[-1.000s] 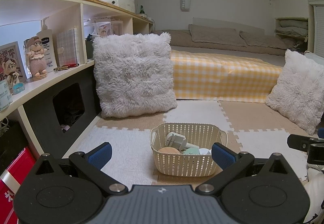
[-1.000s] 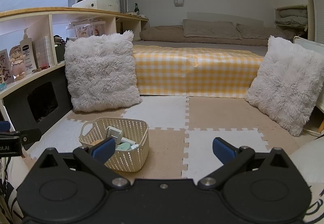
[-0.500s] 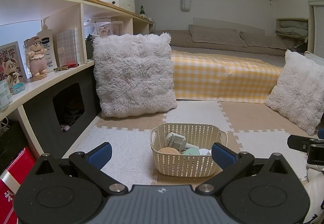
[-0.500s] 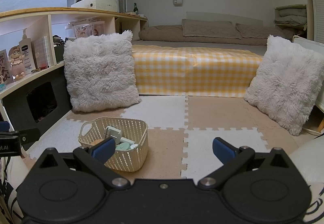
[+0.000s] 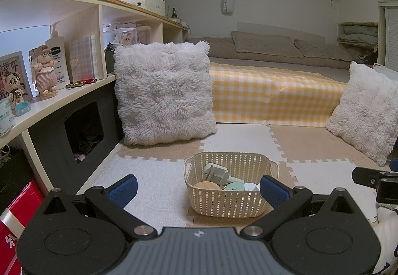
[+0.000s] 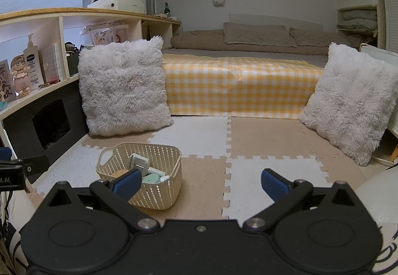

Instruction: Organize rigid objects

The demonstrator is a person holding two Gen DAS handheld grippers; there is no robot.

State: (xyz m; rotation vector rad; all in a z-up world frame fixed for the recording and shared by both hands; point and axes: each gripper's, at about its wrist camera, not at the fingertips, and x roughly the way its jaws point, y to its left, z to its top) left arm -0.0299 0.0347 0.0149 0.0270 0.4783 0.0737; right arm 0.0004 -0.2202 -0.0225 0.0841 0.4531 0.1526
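A cream plastic basket [image 5: 248, 165] [image 6: 171, 158] stands on the foam floor mat. Inside it lie a grey-white gadget [image 5: 216, 172] [image 6: 138, 163], a tan round item [image 5: 207, 185], a mint-green round item [image 5: 235, 186] [image 6: 151, 178] and a white piece [image 5: 251, 186]. My left gripper [image 5: 199, 190] hovers open just in front of the basket, nothing between its blue pads. My right gripper [image 6: 200, 181] is open too, to the right of the basket, its left pad overlapping the basket's front in view.
Two fluffy white cushions [image 5: 164, 93] [image 6: 348, 100] lean at left and right. A yellow checked mattress [image 6: 238, 85] lies beyond. A shelf [image 5: 57, 100] on the left holds a doll, lotion bottle, notebook and pens. Red box [image 5: 15, 210] at lower left.
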